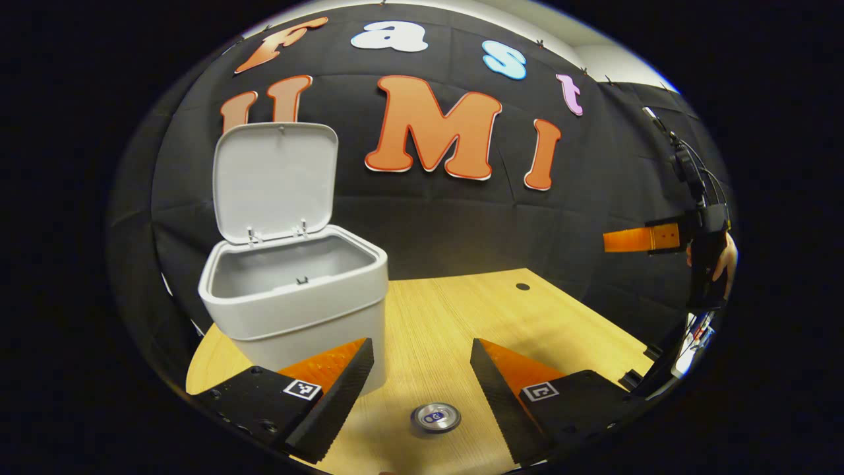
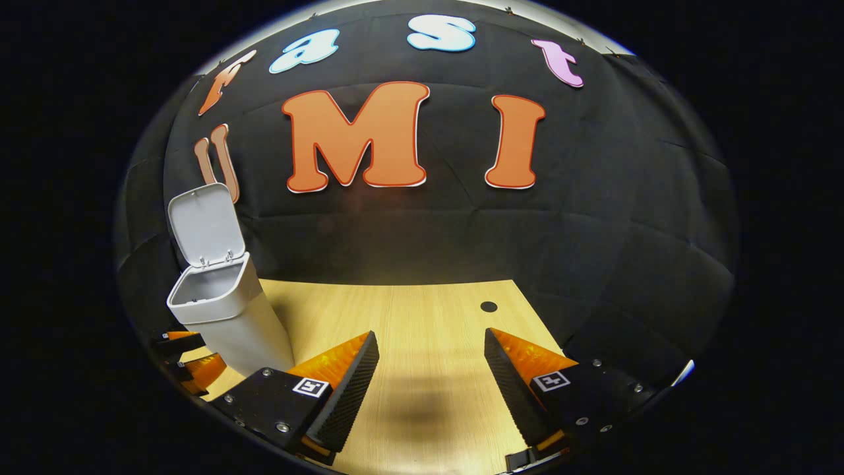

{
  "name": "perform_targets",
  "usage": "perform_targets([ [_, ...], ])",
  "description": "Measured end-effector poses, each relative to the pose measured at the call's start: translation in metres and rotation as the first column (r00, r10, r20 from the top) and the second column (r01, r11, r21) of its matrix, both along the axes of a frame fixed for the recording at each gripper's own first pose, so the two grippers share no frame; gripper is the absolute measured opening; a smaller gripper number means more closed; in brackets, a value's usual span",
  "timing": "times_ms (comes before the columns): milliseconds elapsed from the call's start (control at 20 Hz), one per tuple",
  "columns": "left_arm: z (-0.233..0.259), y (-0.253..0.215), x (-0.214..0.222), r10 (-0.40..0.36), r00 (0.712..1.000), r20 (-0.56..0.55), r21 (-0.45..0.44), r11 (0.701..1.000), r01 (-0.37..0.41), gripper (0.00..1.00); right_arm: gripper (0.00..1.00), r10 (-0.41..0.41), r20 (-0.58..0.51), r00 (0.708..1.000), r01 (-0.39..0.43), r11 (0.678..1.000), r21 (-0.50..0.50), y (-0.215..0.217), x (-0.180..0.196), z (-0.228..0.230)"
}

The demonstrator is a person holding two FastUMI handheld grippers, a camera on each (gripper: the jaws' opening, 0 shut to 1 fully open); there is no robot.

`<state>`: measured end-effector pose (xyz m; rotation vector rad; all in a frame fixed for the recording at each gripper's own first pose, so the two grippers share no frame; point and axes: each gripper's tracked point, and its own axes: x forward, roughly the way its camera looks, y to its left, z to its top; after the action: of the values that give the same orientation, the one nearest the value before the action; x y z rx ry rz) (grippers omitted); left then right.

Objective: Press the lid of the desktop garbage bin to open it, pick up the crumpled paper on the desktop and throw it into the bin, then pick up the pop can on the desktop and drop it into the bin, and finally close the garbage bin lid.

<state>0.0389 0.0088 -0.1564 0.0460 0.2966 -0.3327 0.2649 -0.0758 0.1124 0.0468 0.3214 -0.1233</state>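
Two fingers of the left claw [image 1: 422, 386] stand wide apart at the bottom of the left gripper view, holding nothing, and each carries one small square marker. Between them, low on the wooden surface [image 1: 455, 316], stands one pop can [image 1: 436, 417], seen from above so that only its silver top with a blue mark shows; any writing on it is too small to read. One white bin [image 1: 293, 300] stands just behind the left finger, its lid [image 1: 275, 179] swung up and upright, the inside grey; whether paper lies in it cannot be told. One dark round hole [image 1: 522, 287] marks the far part of the surface. At the right edge the other claw [image 1: 643, 239] hangs in the air with a hand [image 1: 724, 260] behind it. From the right gripper view, the right claw [image 2: 428, 382] is likewise spread open and empty over bare wood, with one marker on each finger. That bin stands far left, lid raised, with the same hole beyond the right finger.
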Motion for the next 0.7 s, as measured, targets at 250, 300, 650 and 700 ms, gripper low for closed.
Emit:
perform_targets([
  [250,-0.081,-0.009,0.007,-0.004,0.994,-0.113,0.078,0.997,0.012,0.95,0.96,-0.058,-0.048,0.997,0.059,0.998,0.015,-0.034,-0.009,-0.019],
  [300,-0.095,-0.011,0.005,-0.007,0.991,-0.137,0.078,0.997,0.018,0.95,0.96,-0.067,-0.055,0.996,0.068,0.998,0.013,-0.04,-0.01,-0.022],
  [650,-0.145,-0.009,0.0,0.022,0.959,-0.281,0.106,0.994,0.008,0.96,0.96,-0.088,-0.11,0.99,0.091,0.996,0.017,-0.052,-0.007,-0.043],
  [700,-0.149,-0.009,0.001,0.028,0.957,-0.29,0.112,0.994,0.005,0.97,0.96,-0.085,-0.115,0.99,0.088,0.996,0.021,-0.05,-0.006,-0.045],
])
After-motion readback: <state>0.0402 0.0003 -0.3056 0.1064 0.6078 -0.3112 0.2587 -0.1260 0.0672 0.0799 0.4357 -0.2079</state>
